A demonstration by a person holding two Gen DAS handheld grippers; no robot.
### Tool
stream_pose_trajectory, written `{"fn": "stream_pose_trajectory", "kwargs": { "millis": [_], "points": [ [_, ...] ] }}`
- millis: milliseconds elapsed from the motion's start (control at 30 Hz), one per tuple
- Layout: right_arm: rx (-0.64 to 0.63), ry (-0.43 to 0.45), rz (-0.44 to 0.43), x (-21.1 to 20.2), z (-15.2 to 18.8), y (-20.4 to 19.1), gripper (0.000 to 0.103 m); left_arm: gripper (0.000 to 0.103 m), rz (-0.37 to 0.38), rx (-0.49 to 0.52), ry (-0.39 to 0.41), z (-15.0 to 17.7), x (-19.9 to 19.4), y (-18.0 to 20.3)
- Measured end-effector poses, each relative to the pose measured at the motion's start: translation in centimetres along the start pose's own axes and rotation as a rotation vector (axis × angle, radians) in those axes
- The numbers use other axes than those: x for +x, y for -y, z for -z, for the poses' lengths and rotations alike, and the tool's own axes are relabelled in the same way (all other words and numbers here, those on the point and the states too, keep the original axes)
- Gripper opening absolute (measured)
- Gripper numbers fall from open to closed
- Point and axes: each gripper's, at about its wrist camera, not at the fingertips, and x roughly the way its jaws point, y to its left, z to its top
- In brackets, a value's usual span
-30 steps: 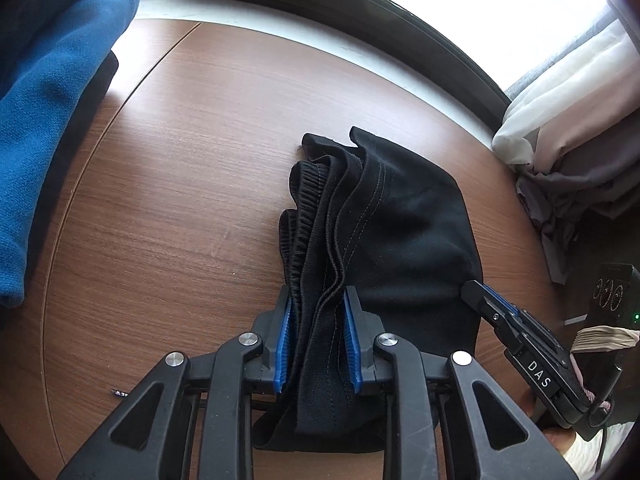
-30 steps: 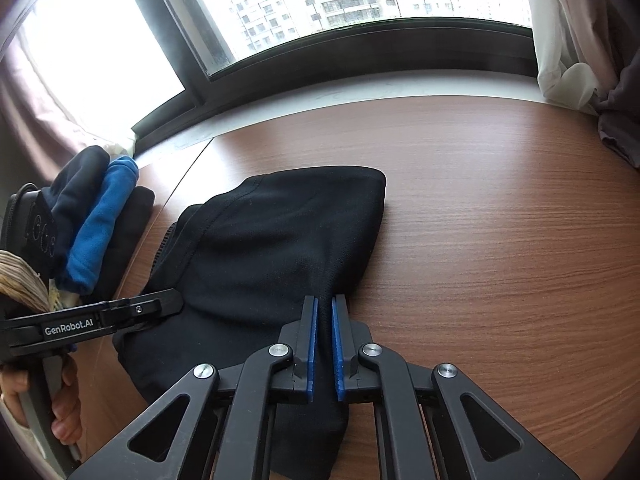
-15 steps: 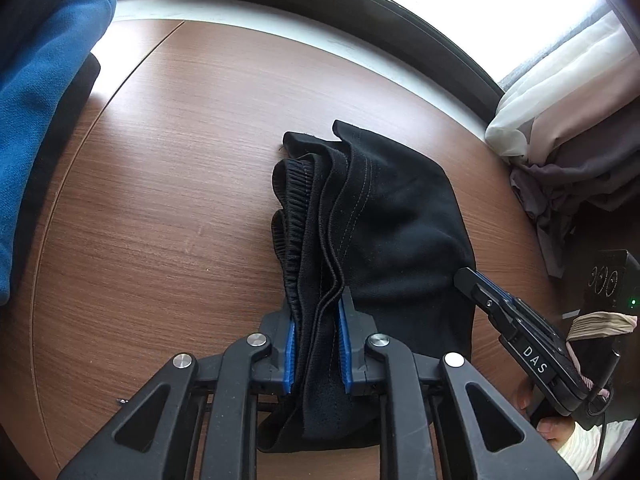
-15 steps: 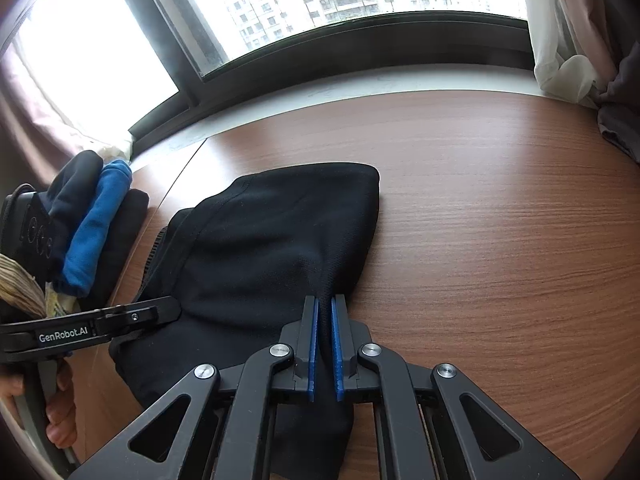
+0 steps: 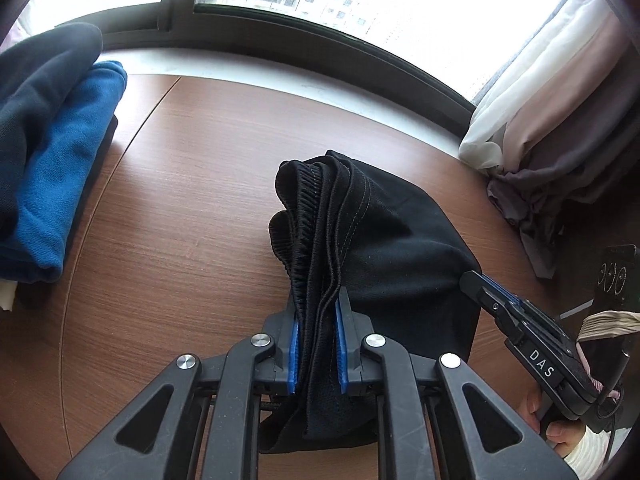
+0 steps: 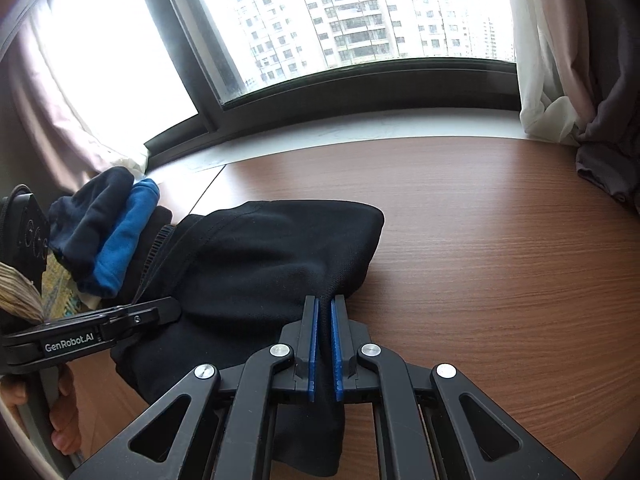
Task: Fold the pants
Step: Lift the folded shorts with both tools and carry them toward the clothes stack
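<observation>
The black pants [image 5: 384, 240] are folded into a compact bundle over the brown wooden table [image 5: 192, 208]. My left gripper [image 5: 317, 300] is shut on the thick stacked edge with the ribbed waistband. My right gripper [image 6: 324, 300] is shut on the opposite edge of the pants [image 6: 256, 264]. The bundle hangs between the two grippers, lifted off the table on the held sides. The right gripper [image 5: 476, 280] shows at the pants' right edge in the left wrist view. The left gripper [image 6: 168, 310] shows at the left in the right wrist view.
A stack of folded clothes, navy and blue [image 5: 56, 160], lies at the table's left end and also shows in the right wrist view [image 6: 108, 236]. Curtains [image 5: 560, 120] hang at the right. A window sill [image 6: 360, 128] runs along the table's far edge.
Both grippers have risen and tilted up, lifting the pants' held edges; the window now fills more of each view. The left gripper's grip tightened from 1 s ago.
</observation>
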Motion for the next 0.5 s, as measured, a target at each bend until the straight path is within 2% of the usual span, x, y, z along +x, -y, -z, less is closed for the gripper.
{"fn": "stream_pose_trajectory", "kwargs": {
  "millis": [233, 500],
  "points": [
    [-0.036, 0.043, -0.009, -3.7, -0.3, -0.5, 0.007, 0.015, 0.008, -0.008, 0.064, 0.7, -3.6, 1.5],
    [-0.128, 0.118, -0.036, -7.3, -2.3, -2.8, 0.007, 0.015, -0.01, -0.023, 0.17, 0.4, -8.6, 1.9]
  ]
}}
